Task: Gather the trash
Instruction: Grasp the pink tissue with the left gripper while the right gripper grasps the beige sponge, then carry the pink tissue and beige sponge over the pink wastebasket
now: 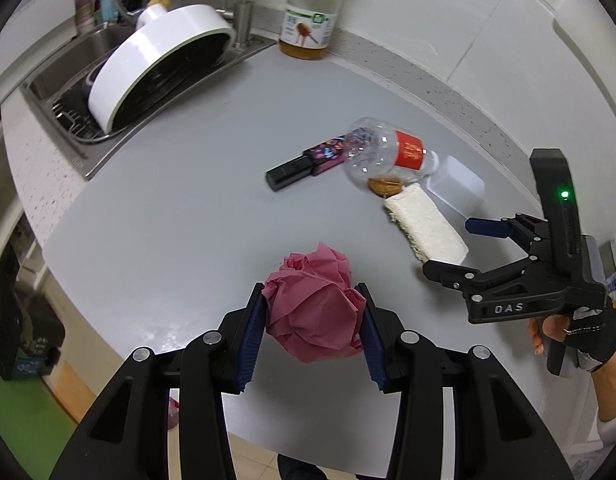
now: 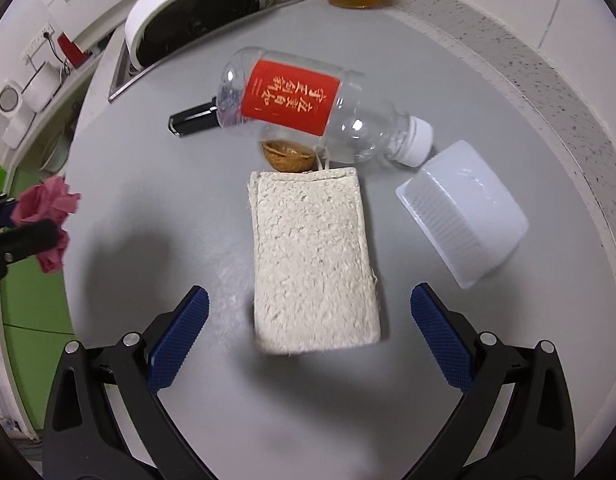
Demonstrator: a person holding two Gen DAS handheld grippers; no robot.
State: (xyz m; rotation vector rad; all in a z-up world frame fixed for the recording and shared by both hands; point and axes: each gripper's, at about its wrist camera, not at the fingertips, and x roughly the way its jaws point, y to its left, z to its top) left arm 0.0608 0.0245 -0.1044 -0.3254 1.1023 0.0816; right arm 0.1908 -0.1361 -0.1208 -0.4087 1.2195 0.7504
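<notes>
My left gripper [image 1: 313, 312] is shut on a crumpled pink paper ball [image 1: 314, 306] and holds it above the grey counter [image 1: 168, 216]; the ball also shows at the left edge of the right wrist view [image 2: 44, 216]. My right gripper [image 2: 308, 320] is open, its fingers either side of the near end of a beige loofah sponge [image 2: 314, 256]. Beyond the sponge lie a walnut shell [image 2: 288, 156], an empty clear bottle with a red label [image 2: 300, 100], a black lighter-like stick [image 2: 194, 118] and an upturned white plastic tub [image 2: 464, 210].
A sink [image 1: 88, 60] with a white pan [image 1: 160, 64] lies at the back left. A honey jar [image 1: 310, 16] stands by the back wall. The counter's front edge drops to a tiled floor [image 1: 252, 456] and a green mat [image 1: 24, 412].
</notes>
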